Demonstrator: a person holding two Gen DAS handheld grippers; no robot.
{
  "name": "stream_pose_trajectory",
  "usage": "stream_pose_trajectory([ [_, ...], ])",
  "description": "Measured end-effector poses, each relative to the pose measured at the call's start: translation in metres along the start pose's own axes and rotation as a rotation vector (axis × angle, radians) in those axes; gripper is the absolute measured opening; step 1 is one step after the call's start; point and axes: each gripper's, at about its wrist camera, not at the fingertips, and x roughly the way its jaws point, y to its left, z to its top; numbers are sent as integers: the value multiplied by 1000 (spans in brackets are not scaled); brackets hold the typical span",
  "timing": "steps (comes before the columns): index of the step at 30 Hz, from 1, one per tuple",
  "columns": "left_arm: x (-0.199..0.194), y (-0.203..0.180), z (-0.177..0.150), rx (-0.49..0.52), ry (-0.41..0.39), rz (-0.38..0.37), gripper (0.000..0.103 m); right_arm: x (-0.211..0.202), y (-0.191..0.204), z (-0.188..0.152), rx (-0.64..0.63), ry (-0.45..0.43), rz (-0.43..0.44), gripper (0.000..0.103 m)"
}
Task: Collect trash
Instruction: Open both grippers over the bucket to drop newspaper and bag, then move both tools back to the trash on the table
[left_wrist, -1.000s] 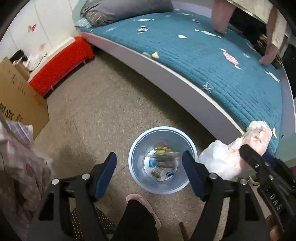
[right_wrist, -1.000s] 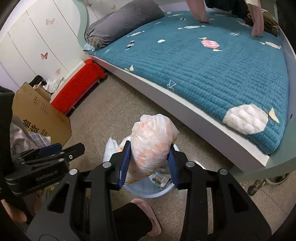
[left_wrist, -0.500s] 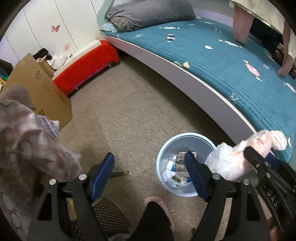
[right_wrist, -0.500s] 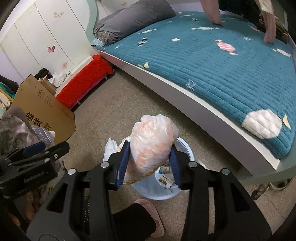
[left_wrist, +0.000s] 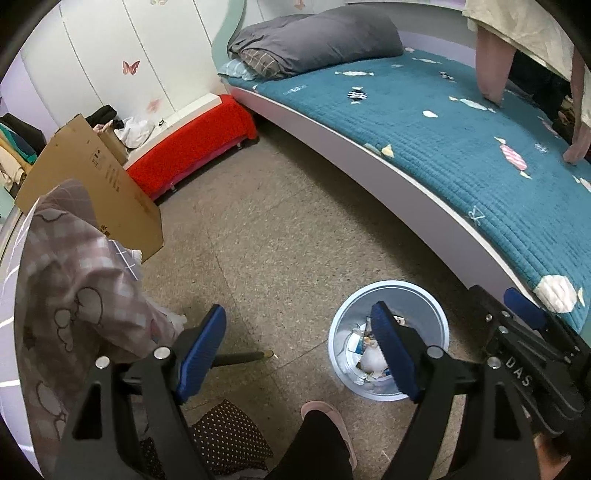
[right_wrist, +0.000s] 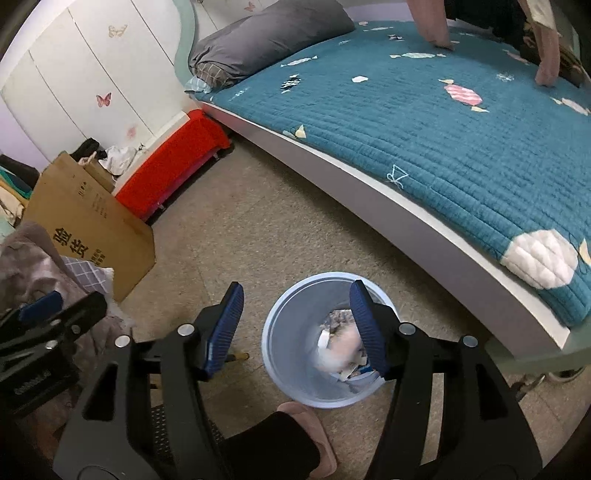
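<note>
Your right tongs (right_wrist: 295, 328) hang spread wide and hold nothing, directly above the round pale-blue plastic bin (right_wrist: 280, 354) on the speckled floor (right_wrist: 258, 229). The pinkish-white plastic trash bag (right_wrist: 341, 349) lies blurred inside the bin among paper scraps, below the right-hand blue pad. Your left tongs (left_wrist: 299, 349) are also spread wide and hold nothing, over bare floor at 9 o'clock of the bin (left_wrist: 424, 314). The white edge of the teal-quilted bed (right_wrist: 388, 192) curves past the bin from 12 to 3 o'clock, close by. A brown cardboard box (right_wrist: 88, 229) with black printed characters stands at 10 o'clock, with open floor between it and the bed. Your pink slipper (right_wrist: 314, 428) touches the bin's rim at 6 o'clock. In the left view, the right tongs' body reads "DAS" (left_wrist: 517, 371).
</note>
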Motion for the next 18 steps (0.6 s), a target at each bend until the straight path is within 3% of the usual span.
stream_pose_trajectory([
  [9,-51,6,0,-30,-71,-12,79,-70,28,-1,-20,-70,96,61],
  [18,-159,51,-7,-108,-261,20,79,-161,84,7,-112,-200,229,62],
])
